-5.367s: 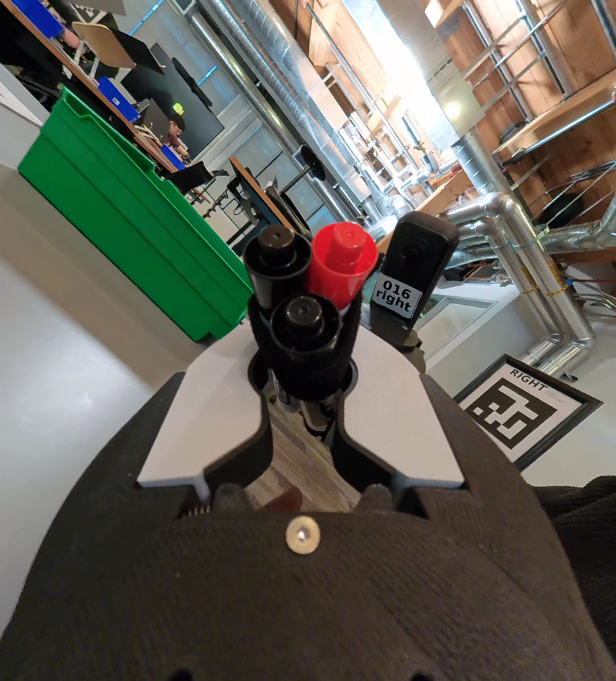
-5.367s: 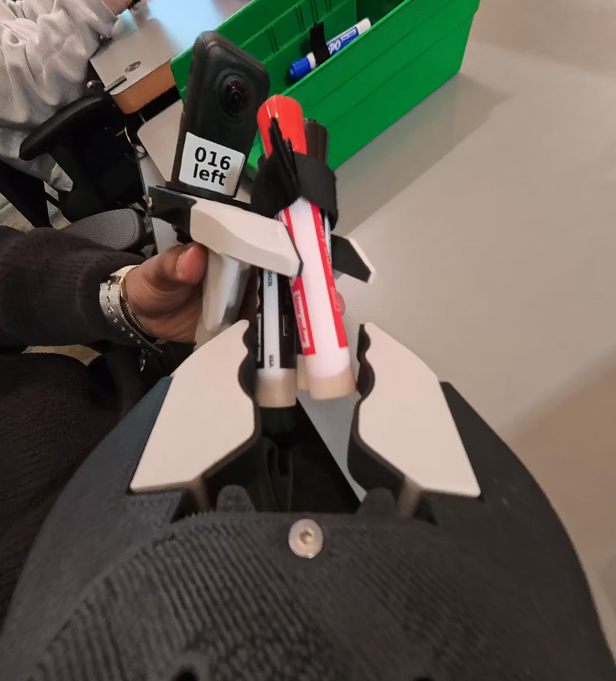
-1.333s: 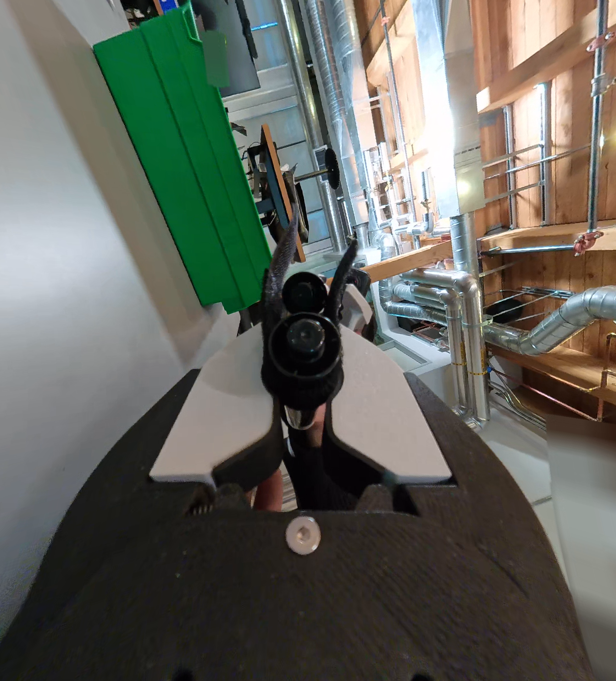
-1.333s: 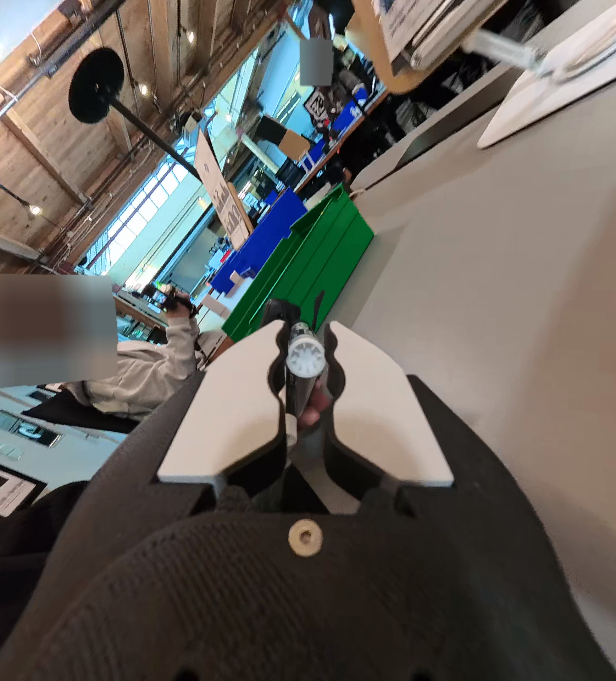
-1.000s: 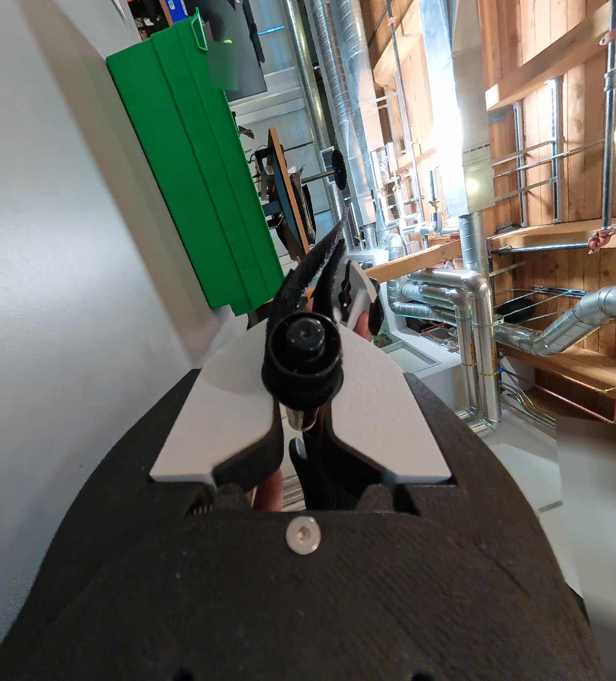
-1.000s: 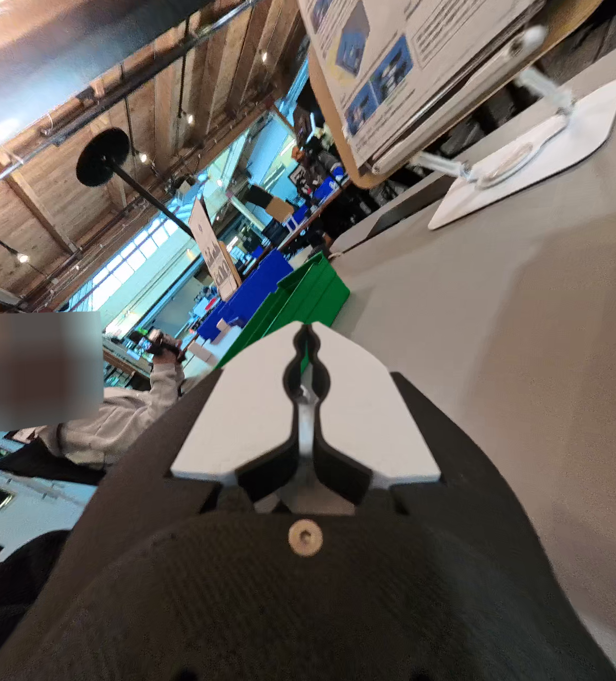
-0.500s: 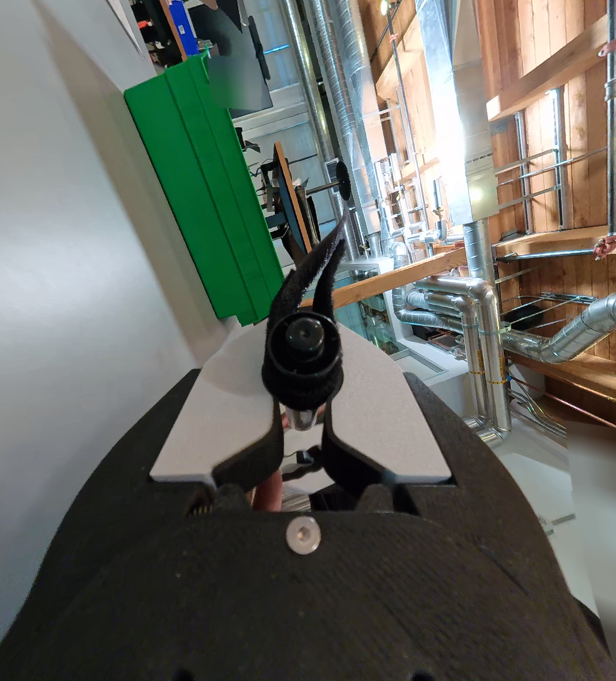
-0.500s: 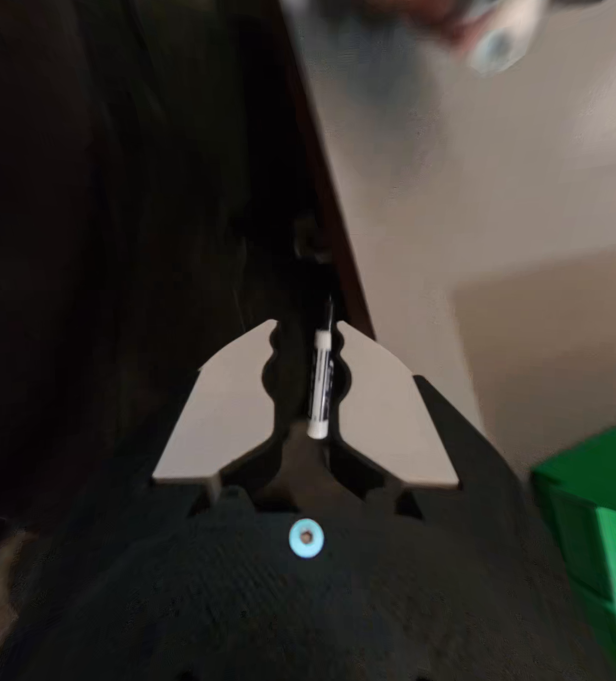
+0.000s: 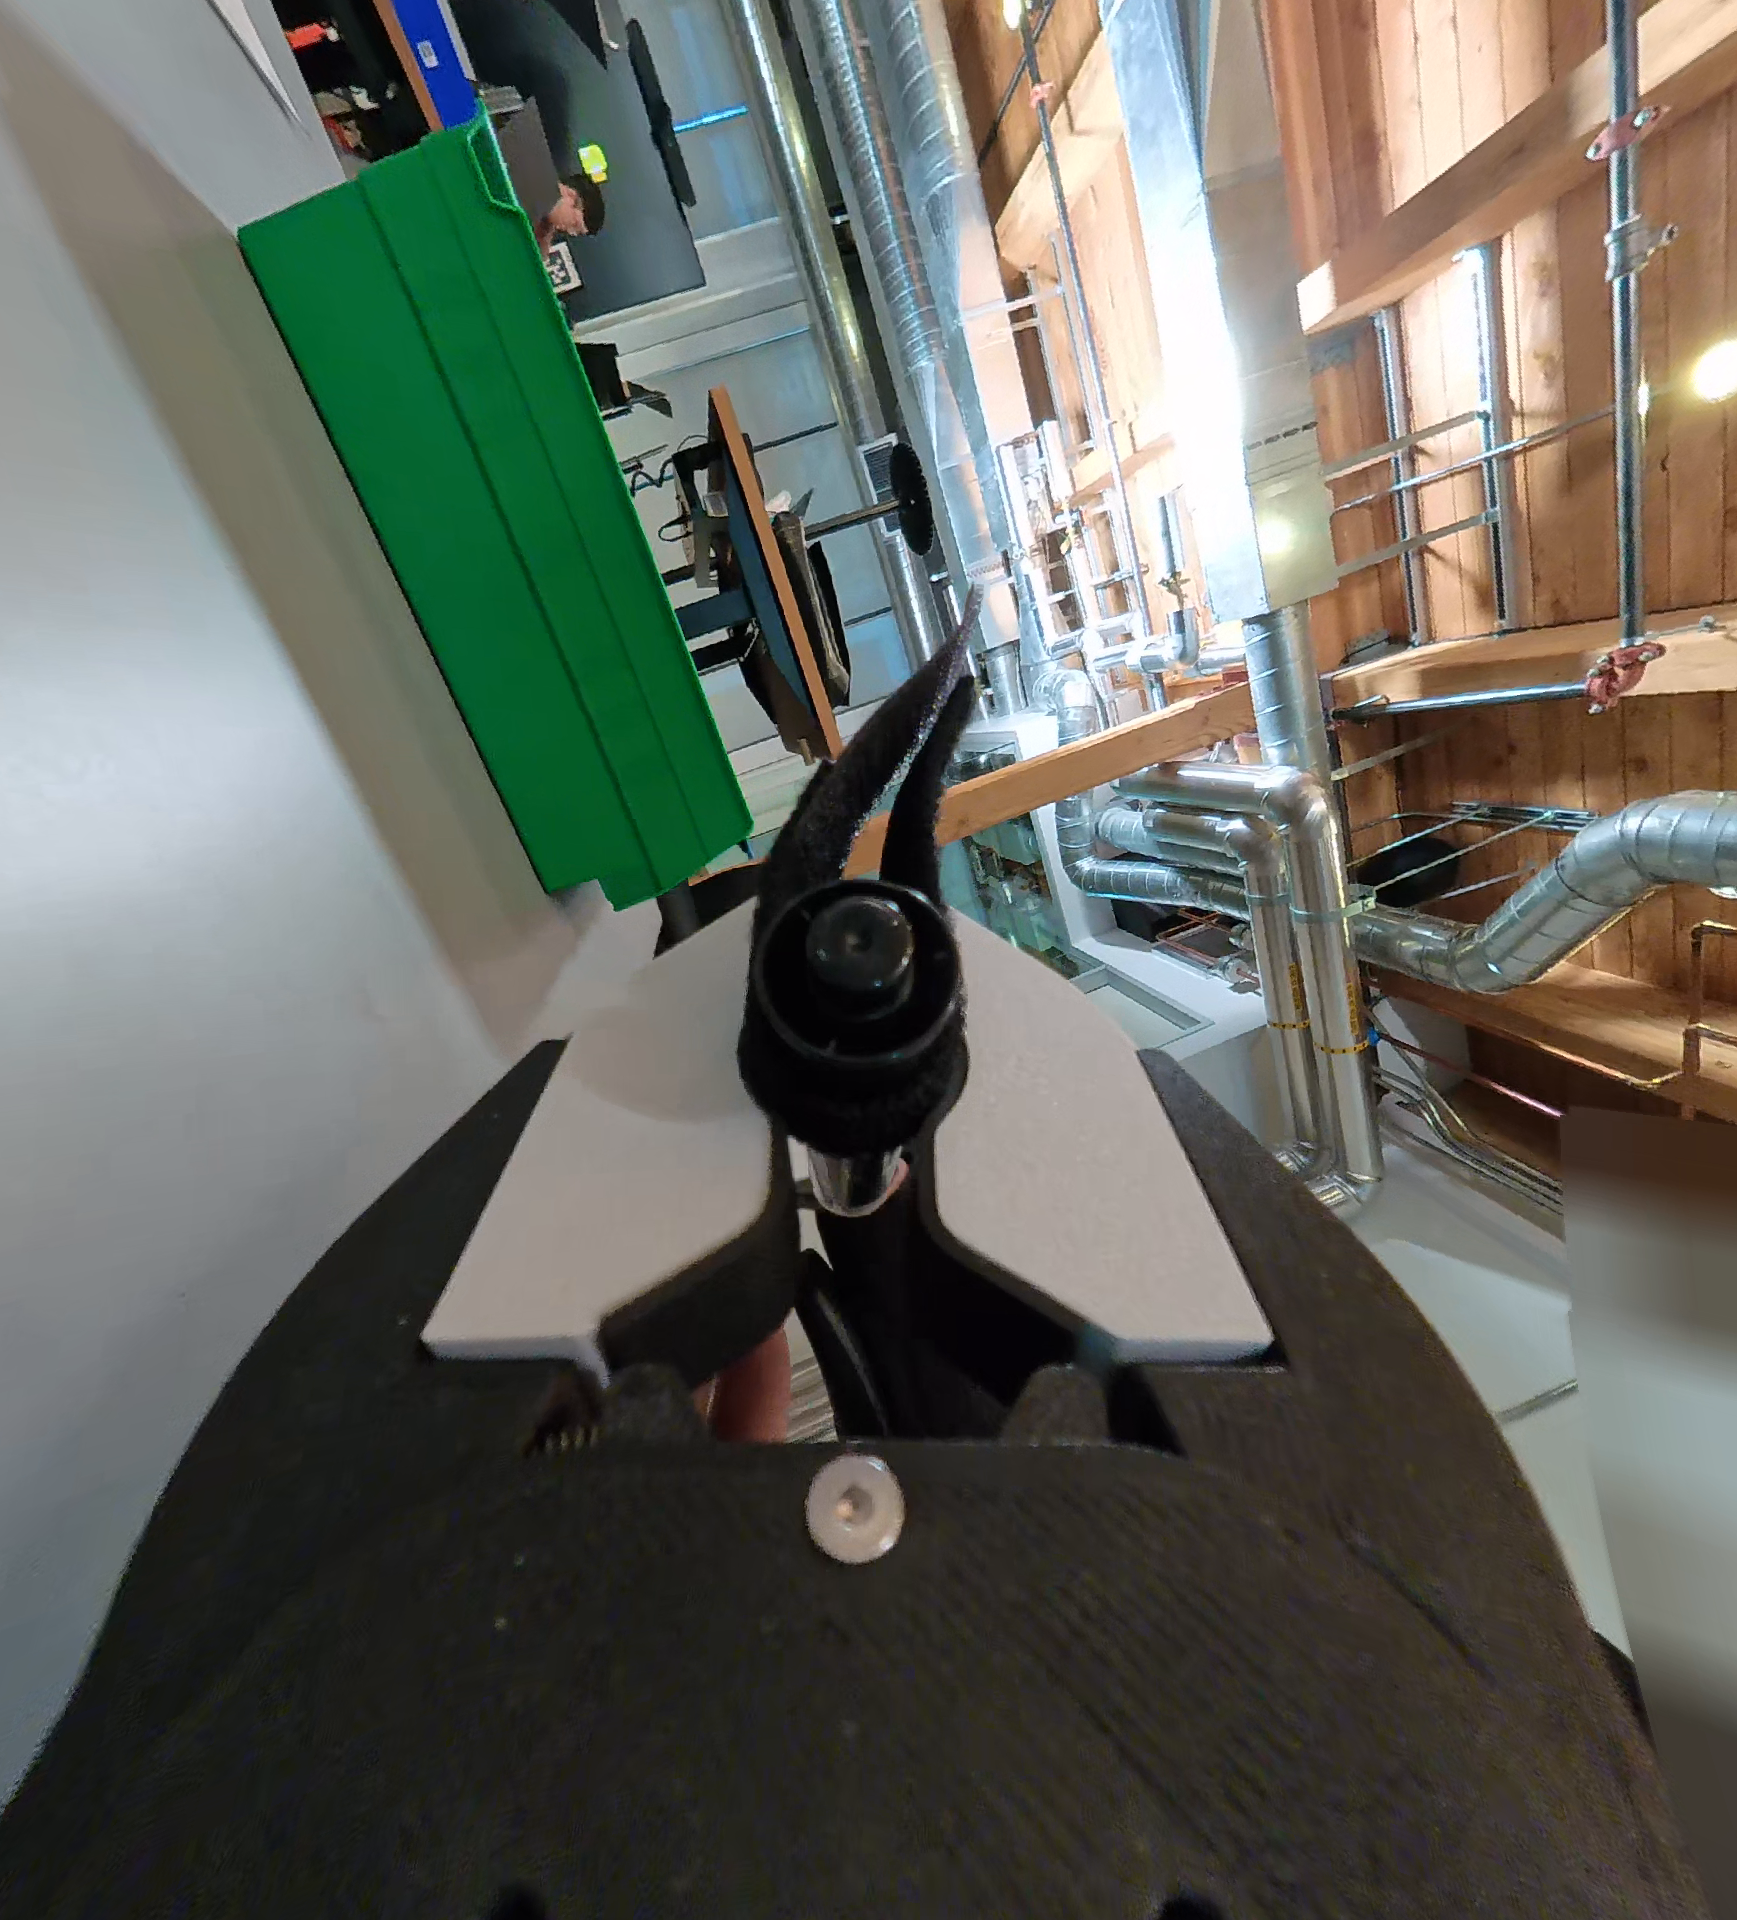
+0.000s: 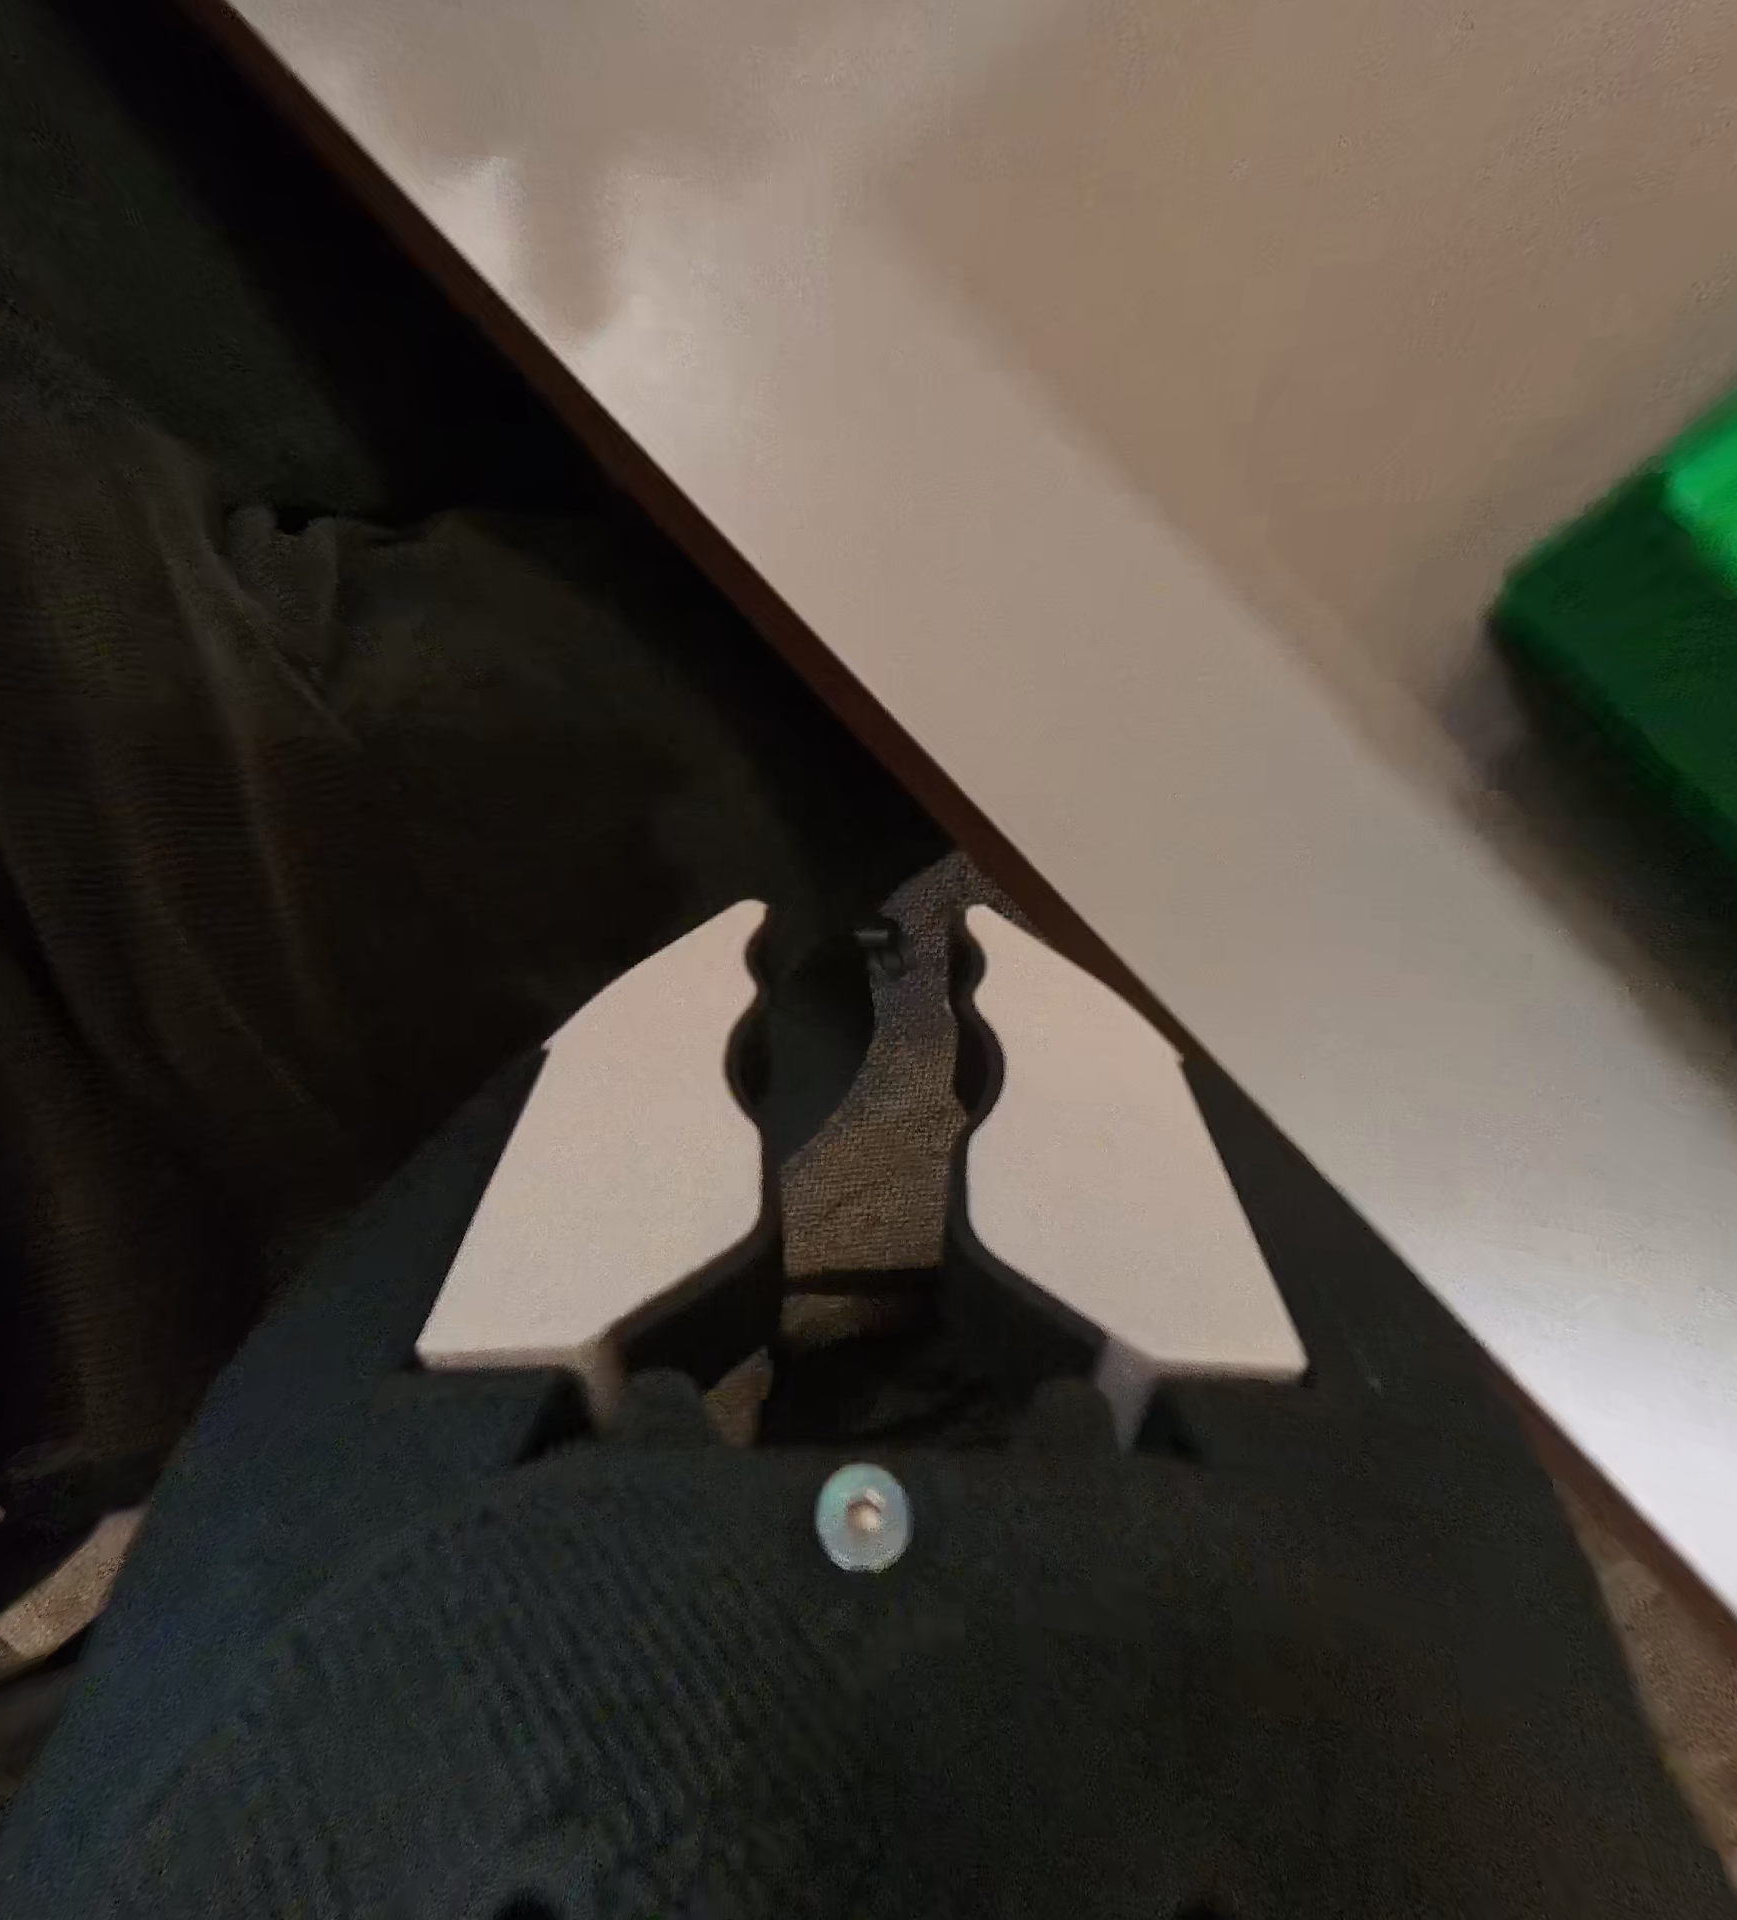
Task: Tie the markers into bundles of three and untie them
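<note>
My left gripper [image 9: 859, 1039] is shut on a black-capped marker [image 9: 856, 954], seen end-on. A black hook-and-loop strap [image 9: 848, 1096] is wrapped around the marker, and its loose tail [image 9: 895, 769] sticks up. My right gripper [image 10: 864, 914] hangs past the table edge [image 10: 739, 582]. Its jaws stand apart with nothing between them. Through the gap I see carpet [image 10: 874, 1164] and a small dark thing [image 10: 879, 940], too blurred to identify. A green bin [image 9: 490, 520] stands on the grey table [image 9: 116, 727] ahead of the left gripper. It also shows in the right wrist view [image 10: 1695, 644].
A person's dark clothing [image 10: 220, 727] fills the left of the right wrist view, below the table edge. A finger [image 9: 750, 1392] shows behind the left gripper's jaws. Pipes and wooden beams [image 9: 1466, 727] fill the background, with a person far behind the bin [image 9: 573, 203]. Tip to tip, the grippers are about 25 cm apart.
The right gripper swung down past the table edge and its jaws opened wider; the marker seen between them half a second ago is gone. The left strap now holds one marker instead of three.
</note>
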